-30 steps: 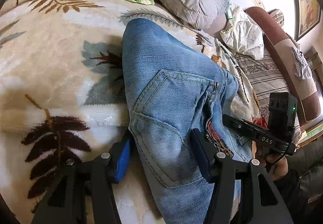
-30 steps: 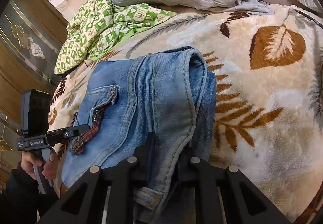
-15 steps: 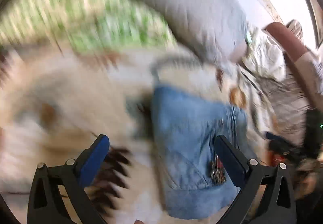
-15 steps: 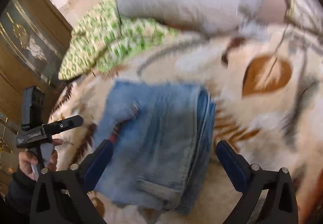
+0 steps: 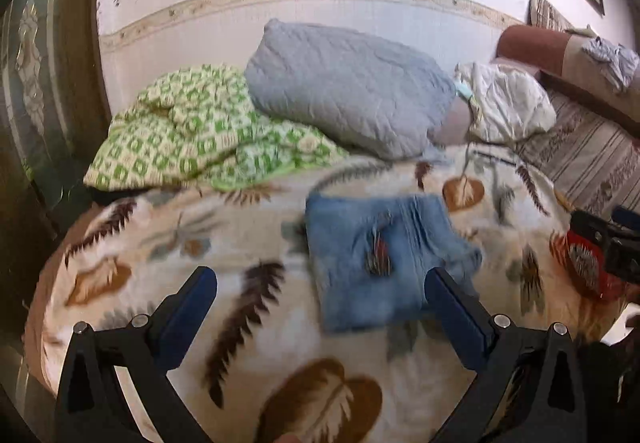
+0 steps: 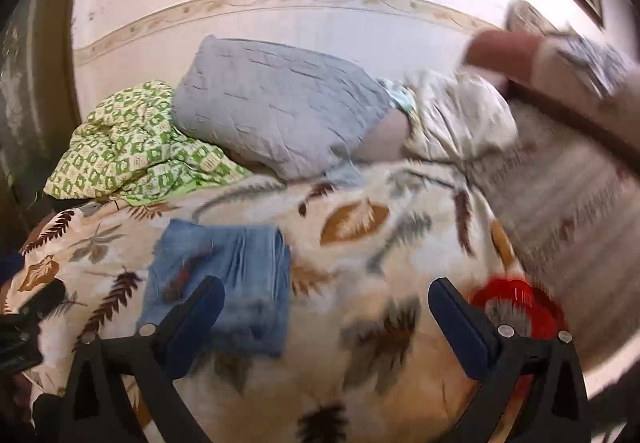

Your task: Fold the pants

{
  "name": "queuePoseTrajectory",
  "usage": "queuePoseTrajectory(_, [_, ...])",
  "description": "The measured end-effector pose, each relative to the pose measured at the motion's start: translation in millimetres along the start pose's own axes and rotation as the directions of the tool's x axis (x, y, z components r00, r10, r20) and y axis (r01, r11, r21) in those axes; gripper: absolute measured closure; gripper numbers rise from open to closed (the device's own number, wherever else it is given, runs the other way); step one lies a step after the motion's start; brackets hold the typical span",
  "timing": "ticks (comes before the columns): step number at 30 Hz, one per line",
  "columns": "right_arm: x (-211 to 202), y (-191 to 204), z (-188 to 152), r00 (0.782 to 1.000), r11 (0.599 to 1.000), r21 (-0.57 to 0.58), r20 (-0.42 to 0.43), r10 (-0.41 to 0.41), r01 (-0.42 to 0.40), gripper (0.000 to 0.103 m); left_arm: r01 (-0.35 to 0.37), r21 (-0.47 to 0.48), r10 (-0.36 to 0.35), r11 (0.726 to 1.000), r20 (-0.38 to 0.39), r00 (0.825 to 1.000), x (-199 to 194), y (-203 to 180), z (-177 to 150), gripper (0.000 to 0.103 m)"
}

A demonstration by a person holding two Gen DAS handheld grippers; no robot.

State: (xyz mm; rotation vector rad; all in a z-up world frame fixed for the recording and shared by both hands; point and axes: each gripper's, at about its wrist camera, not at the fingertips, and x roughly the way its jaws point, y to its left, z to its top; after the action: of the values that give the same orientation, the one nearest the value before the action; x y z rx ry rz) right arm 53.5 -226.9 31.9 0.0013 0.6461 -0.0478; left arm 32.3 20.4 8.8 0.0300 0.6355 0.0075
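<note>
Both the left gripper [image 5: 320, 297] and the right gripper [image 6: 326, 305] have let go and now hang wide open with nothing in them, above the folded pants [image 5: 384, 255] (a neat blue square) lying below the gray pillow [image 5: 344, 83], so the folding looks done.

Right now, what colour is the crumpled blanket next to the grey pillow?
Green and cream checks, clearest in the left wrist view.

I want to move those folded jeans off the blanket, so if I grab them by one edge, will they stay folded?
Probably not. The folded jeans are soft denim layers lying loose on the blanket, so lifted by an edge they would likely droop and unfold. They look fairly heavy for their size. Sliding may drag on the fuzzy pile.
</note>
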Motion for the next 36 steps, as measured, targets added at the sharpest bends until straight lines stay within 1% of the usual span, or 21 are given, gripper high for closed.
queuePoseTrajectory(3, [1.6, -4.3, -33.8, 0.998, 1.0, 0.019, -0.054, 0.018, -0.017, 0.0, -0.011, -0.05, 0.008, 0.999, -0.047, 0.999, 2.5, -3.0, -18.7, 0.0])
queuePoseTrajectory(4, [5.5, -4.1, -43.6, 0.997, 1.0, 0.014, -0.078, 0.01, -0.009, 0.0, -0.012, -0.058, 0.009, 0.998, -0.063, 0.998, 5.2, -4.3, -22.7, 0.0])
queuePoseTrajectory(6, [7.3, -6.0, -57.4, 0.994, 1.0, 0.012, -0.111, 0.014, -0.013, 0.0, -0.005, -0.045, 0.001, 0.999, -0.081, 0.997, 6.6, -7.2, -28.6, 0.0])
queuePoseTrajectory(8, [8.7, -8.9, -63.6, 0.992, 0.999, 0.025, -0.125, 0.027, -0.024, 0.0, -0.01, -0.033, 0.007, 0.999, -0.081, 0.997, 3.4, -9.5, -29.1, 0.0])
queuePoseTrajectory(11, [5.3, -10.8, -64.2, 0.993, 0.999, 0.032, -0.114, 0.028, -0.025, 0.0, -0.011, -0.036, 0.008, 0.999, -0.084, 0.996, 2.0, -10.8, -28.7, 0.0])
queuePoseTrajectory(20, [4.6, -1.3, -62.6, 0.992, 0.999, 0.01, -0.117, 0.05, -0.049, 0.0, -0.027, -0.038, 0.023, 0.999, -0.098, 0.995, 2.4, -10.0, -29.2, 0.0])
queuePoseTrajectory(36, [5.4, 3.3, -63.1, 0.99, 0.998, 0.008, -0.123, 0.066, -0.066, 0.0, -0.023, -0.047, 0.018, 0.999, -0.103, 0.995, -0.8, -10.7, -29.2, 0.0])
